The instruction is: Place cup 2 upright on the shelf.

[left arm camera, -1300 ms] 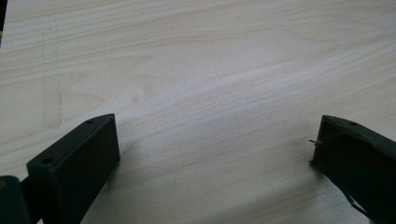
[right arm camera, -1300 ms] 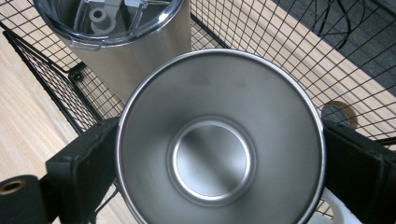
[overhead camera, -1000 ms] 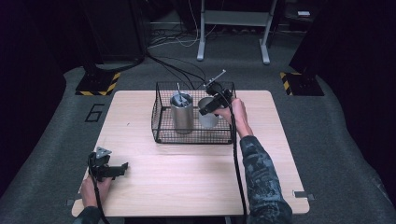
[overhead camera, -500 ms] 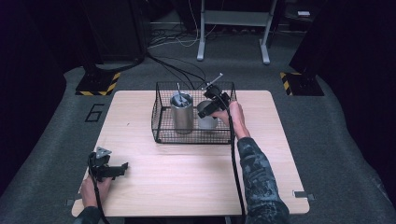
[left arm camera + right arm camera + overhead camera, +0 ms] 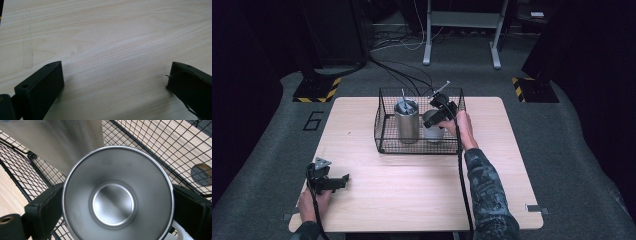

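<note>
Table edge first: your left gripper (image 5: 328, 181) rests near the front left corner of the table (image 5: 412, 200), jaws wide apart, holding nothing. In the middle, near the back edge, sits the wire basket (image 5: 384, 137). A tall steel tumbler (image 5: 406, 121) stands in its left half. To the right of it, your right gripper (image 5: 438, 115) has its jaws on both sides of the small steel cup (image 5: 117, 195). They look tight on it, but the cup hides the pads. The cup seems to be inside the basket, low down. It is gripped, I think. Lifting it out is left.
</note>
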{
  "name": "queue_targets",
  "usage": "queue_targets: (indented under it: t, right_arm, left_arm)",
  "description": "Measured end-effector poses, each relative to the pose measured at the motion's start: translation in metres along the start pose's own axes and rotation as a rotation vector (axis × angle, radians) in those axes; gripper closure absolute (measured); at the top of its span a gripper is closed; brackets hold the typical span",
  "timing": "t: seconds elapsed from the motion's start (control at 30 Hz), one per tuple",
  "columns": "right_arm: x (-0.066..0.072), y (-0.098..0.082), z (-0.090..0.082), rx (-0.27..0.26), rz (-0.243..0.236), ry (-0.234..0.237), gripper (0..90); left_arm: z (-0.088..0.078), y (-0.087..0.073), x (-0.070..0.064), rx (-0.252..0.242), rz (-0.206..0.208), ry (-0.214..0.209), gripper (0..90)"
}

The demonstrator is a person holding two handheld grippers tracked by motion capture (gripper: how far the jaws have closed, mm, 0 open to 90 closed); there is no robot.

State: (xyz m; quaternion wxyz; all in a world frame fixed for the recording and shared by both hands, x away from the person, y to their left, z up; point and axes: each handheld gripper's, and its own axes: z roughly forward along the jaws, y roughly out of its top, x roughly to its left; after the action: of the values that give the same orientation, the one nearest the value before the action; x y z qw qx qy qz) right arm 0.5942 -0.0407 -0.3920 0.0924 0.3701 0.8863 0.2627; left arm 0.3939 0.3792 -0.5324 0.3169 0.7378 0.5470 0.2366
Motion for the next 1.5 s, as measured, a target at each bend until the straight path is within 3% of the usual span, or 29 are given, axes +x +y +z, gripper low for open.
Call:
queue_targets:
  t: [1.5]
  right_arm:
    - [0.002,-0.004,0.020,0.076,0.027,0.000,4.9]
  left_arm:
    - [0.000,0.000,0.000,0.000,0.000,0.000,0.3]
